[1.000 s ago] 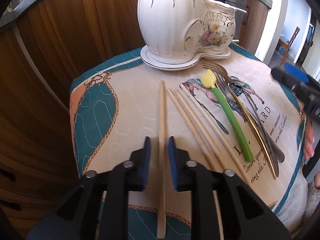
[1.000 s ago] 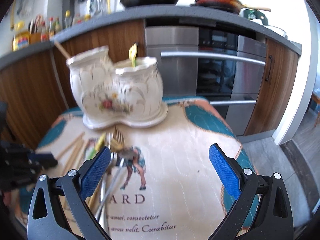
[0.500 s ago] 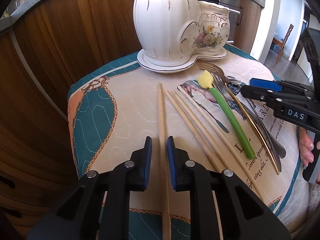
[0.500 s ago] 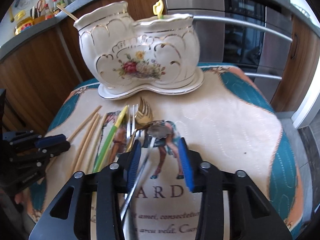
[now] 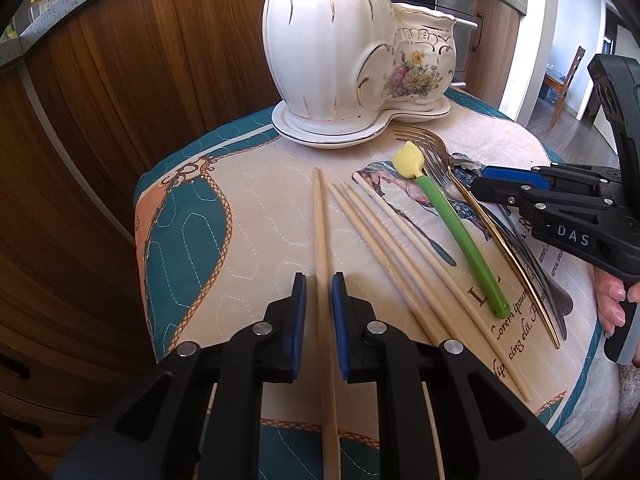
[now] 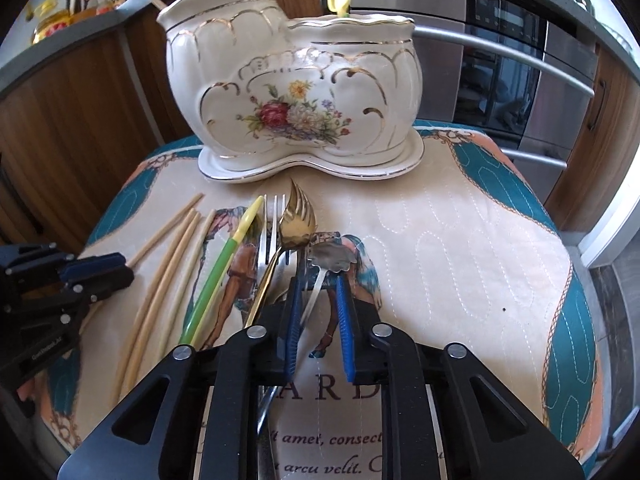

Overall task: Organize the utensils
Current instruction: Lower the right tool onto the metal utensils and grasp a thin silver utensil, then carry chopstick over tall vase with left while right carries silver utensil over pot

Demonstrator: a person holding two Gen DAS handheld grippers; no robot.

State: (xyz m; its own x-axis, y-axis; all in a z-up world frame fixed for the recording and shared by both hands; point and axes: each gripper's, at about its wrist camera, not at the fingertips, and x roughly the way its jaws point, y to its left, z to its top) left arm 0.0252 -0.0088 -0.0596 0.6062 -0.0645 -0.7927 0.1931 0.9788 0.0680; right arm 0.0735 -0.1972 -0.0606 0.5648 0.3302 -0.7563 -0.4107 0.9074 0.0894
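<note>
Left gripper (image 5: 319, 312) straddles a lone chopstick (image 5: 320, 248), pads nearly touching, contact unclear. Right gripper (image 6: 319, 300) is closing around the silver spoon (image 6: 320, 280), ceramic holder (image 6: 296, 92) straight ahead.

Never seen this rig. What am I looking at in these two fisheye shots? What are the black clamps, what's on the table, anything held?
No robot: a person holds a black two-finger gripper with blue pads in each hand, camera on each. One shot looks along the left gripper, the other along the right gripper. On the quilted cloth: a white floral ceramic holder, wooden chopsticks, a green-handled yellow-tipped tool, a gold fork, a silver fork. Left jaws flank one pale wooden chopstick, not clamped. Right jaws are closing around a small silver spoon's handle, not touching.
</note>
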